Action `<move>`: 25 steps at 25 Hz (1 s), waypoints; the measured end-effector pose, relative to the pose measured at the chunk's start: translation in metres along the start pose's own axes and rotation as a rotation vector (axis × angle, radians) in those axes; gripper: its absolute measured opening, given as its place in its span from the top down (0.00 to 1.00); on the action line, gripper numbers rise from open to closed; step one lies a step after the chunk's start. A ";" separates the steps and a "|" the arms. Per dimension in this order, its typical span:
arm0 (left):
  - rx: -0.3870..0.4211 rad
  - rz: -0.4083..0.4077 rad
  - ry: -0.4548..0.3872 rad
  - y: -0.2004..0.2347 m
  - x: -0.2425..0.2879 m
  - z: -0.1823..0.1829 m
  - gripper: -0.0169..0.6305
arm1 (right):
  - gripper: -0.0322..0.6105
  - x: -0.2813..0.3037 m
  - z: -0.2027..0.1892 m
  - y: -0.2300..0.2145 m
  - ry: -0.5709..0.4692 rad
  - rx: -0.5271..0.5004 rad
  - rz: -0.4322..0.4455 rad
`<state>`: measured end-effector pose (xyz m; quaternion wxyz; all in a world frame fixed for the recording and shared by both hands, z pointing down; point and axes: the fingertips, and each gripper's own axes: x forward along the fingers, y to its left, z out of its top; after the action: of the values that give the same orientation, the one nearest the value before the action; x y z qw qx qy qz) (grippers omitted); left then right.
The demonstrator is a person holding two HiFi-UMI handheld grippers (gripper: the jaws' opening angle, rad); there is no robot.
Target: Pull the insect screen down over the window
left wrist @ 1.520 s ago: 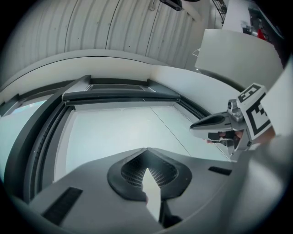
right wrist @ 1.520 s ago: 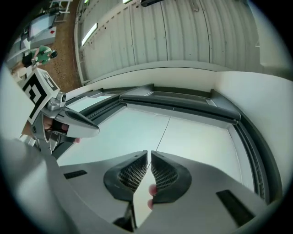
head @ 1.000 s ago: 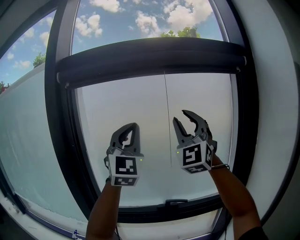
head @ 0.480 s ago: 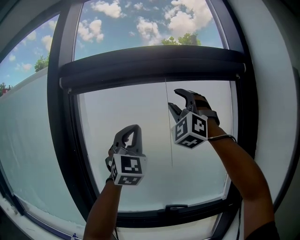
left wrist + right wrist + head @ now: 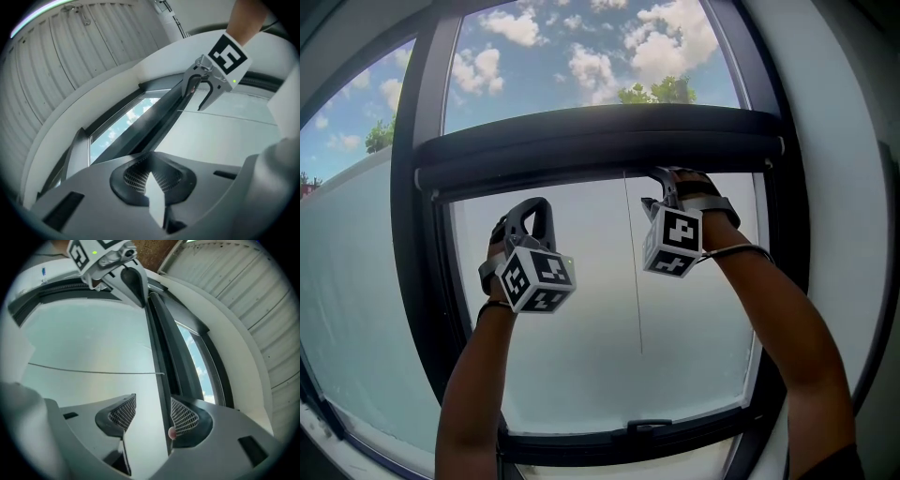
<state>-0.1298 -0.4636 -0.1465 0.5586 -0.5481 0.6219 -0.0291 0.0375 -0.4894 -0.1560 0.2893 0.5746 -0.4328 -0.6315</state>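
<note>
Dark horizontal insect-screen bar (image 5: 600,136) spans the black-framed window (image 5: 417,216) high up. Blue sky with clouds sits above the bar, a pale whitish pane below it. A thin grey cord (image 5: 634,272) hangs straight down from the bar's middle.

Left tongs (image 5: 536,206) closed, nothing between them, held up just below the bar, left of the cord, not touching the bar.

Right tongs (image 5: 667,175) open; the jaws have just been opening. They are up against the bar's underside, just right of the cord. In the right gripper view the bar's lower edge seems to run between the 2 mesh pads (image 5: 183,417) without being pinched. A small pinkish bead (image 5: 172,432) sits by the pad nearer the bar.

Both forearms reach up from below the bar.
</note>
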 end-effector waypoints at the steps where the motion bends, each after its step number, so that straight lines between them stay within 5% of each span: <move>1: 0.019 -0.009 0.017 0.004 0.006 -0.001 0.98 | 0.63 0.002 -0.001 0.001 0.007 -0.014 0.001; 11: 0.294 -0.116 0.146 0.006 0.035 -0.016 0.76 | 0.63 0.010 0.004 -0.009 0.005 -0.043 -0.016; 20: 0.494 -0.083 0.186 0.000 0.044 -0.015 0.75 | 0.61 0.018 -0.005 -0.008 0.042 -0.093 -0.044; 25: 0.509 -0.069 0.160 0.003 0.045 0.006 0.74 | 0.60 0.017 -0.003 -0.009 0.035 -0.068 -0.047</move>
<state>-0.1170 -0.4907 -0.1805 0.6262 -0.4068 0.6176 -0.2468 0.0390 -0.5008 -0.1717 0.3013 0.5855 -0.3923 -0.6423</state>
